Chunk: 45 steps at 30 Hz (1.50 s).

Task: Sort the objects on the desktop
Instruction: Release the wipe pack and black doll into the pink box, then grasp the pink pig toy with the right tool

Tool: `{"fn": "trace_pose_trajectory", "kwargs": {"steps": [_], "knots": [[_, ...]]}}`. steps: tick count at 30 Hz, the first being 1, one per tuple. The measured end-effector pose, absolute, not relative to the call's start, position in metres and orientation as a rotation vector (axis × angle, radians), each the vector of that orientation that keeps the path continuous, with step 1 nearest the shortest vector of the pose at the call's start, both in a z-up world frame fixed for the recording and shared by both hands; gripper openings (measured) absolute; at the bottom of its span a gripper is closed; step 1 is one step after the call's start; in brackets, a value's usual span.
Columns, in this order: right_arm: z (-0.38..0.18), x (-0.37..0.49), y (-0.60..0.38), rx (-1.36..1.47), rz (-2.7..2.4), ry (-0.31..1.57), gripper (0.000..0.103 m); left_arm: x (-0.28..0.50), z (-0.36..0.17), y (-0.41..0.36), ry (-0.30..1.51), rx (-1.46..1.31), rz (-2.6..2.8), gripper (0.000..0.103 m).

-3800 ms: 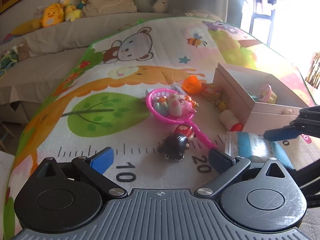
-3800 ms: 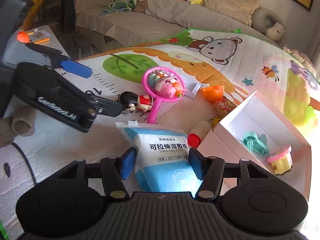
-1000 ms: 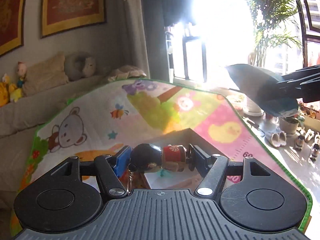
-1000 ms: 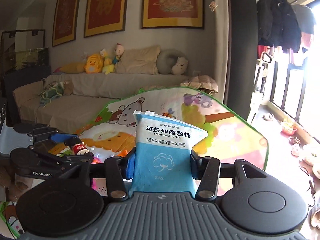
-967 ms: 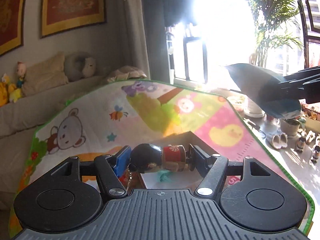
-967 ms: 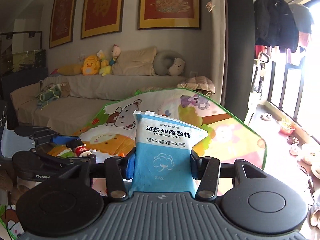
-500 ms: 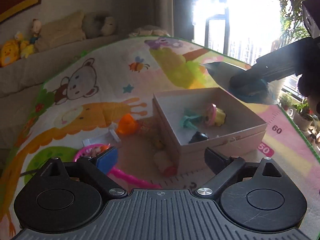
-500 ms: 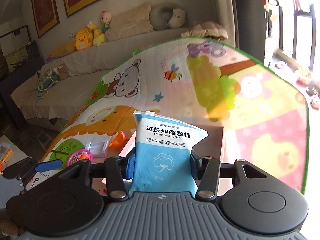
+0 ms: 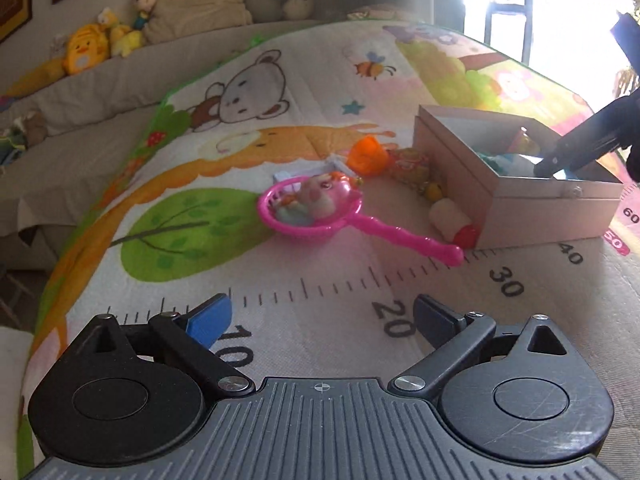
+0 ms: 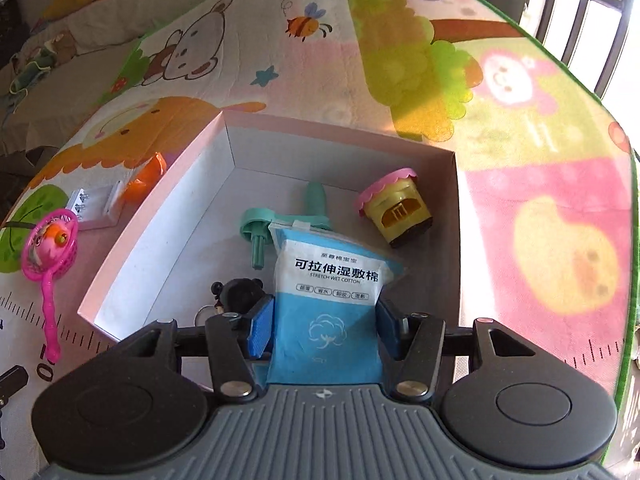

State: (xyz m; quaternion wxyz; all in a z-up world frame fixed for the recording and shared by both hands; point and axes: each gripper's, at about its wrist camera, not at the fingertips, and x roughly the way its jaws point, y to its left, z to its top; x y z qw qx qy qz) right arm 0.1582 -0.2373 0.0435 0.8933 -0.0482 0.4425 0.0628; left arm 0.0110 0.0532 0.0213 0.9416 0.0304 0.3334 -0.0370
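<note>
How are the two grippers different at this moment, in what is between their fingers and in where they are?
The left gripper has nothing between its wide-apart fingers; the right gripper has the blue cotton pack between its fingers, which are opening. The left gripper hangs over the play mat; the right one is over the box. Both point downward.

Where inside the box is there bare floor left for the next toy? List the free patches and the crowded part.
In the box, bare floor runs along the left wall, and a strip lies under the far wall. The middle and right are crowded: teal toy, yellow pot, black doll, and the blue pack between the right gripper's opening jaws.
</note>
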Motion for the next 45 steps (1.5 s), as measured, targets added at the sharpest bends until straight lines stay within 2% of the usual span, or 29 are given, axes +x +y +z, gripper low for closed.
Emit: {"fn": "trace_pose_trajectory", "kwargs": {"steps": [3, 4, 8, 9, 11, 18, 21, 25, 26, 32, 40, 45], "knots": [[0.08, 0.139, -0.215, -0.157, 0.156, 0.764, 0.072, 0.008, 0.018, 0.064, 0.683, 0.048, -0.039, 0.101], [0.091, 0.133, -0.206, -0.165, 0.192, 0.729, 0.073, 0.008, 0.018, 0.068, 0.685, 0.037, -0.024, 0.101], [0.107, 0.117, -0.145, -0.212, 0.406, 0.686, 0.072, 0.001, 0.018, 0.084, 0.676, 0.002, 0.026, 0.101], [0.105, 0.116, -0.124, -0.238, 0.46, 0.682, 0.068, -0.001, 0.018, 0.088, 0.674, -0.004, 0.035, 0.101], [0.096, 0.115, -0.086, -0.262, 0.54, 0.694, 0.062, -0.004, 0.017, 0.095, 0.677, -0.021, 0.042, 0.101], [0.045, 0.156, -0.009, -0.325, 0.527, 0.779, 0.062, -0.009, 0.007, 0.102, 0.685, -0.065, 0.034, 0.102], [0.032, 0.162, -0.011, -0.299, 0.538, 0.813, 0.06, -0.011, 0.007, 0.104, 0.681, -0.079, 0.024, 0.102], [0.036, 0.142, -0.019, -0.313, 0.556, 0.796, 0.049, -0.01, 0.008, 0.105, 0.68, -0.092, 0.02, 0.102], [0.038, 0.138, -0.023, -0.308, 0.557, 0.804, 0.042, -0.011, 0.008, 0.104, 0.676, -0.092, 0.018, 0.103], [0.051, 0.11, -0.056, -0.225, 0.573, 0.844, 0.039, -0.013, 0.009, 0.099, 0.672, -0.08, 0.005, 0.103], [0.091, 0.064, -0.124, -0.087, 0.547, 0.728, 0.039, -0.016, 0.012, 0.083, 0.693, -0.062, -0.042, 0.103], [0.069, 0.034, -0.161, -0.099, 0.509, 0.796, 0.039, -0.014, 0.017, 0.073, 0.696, -0.067, -0.06, 0.103]]}}
